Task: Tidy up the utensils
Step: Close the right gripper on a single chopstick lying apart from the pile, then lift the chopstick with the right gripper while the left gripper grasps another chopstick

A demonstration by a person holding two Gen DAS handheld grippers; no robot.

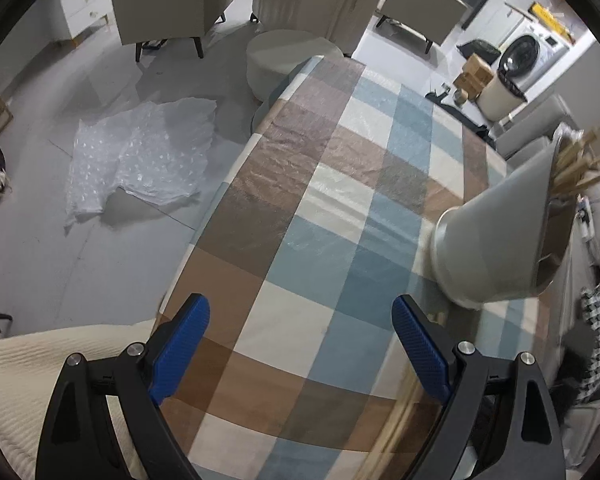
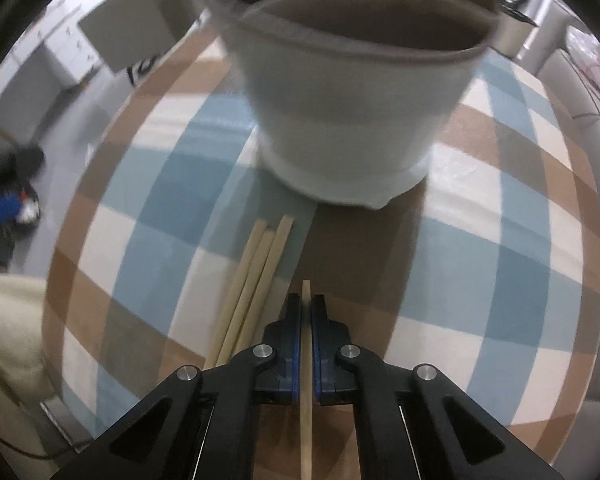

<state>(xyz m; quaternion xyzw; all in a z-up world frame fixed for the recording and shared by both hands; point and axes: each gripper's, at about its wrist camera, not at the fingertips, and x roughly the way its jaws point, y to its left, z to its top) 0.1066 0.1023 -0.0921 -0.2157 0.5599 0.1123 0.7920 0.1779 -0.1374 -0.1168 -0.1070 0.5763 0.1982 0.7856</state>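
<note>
The right hand-held gripper (image 2: 306, 308) pinches one wooden chopstick (image 2: 306, 380), its long axis running 6 to 12 o'clock in the right wrist view. Three loose chopsticks (image 2: 256, 280) lie on the checked tabletop (image 2: 500, 240) just at 10 o'clock. Beyond, at 12 o'clock, stands the grey utensil holder (image 2: 352, 120), its mouth facing the held stick. The left hand-held gripper (image 1: 300, 336) hangs spread and empty; the holder (image 1: 500, 236) sits at its 2 o'clock.

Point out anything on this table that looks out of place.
Three loose chopsticks lie on the checked tablecloth beside the white cup, not in it with the others. The right gripper holds one more.
</note>
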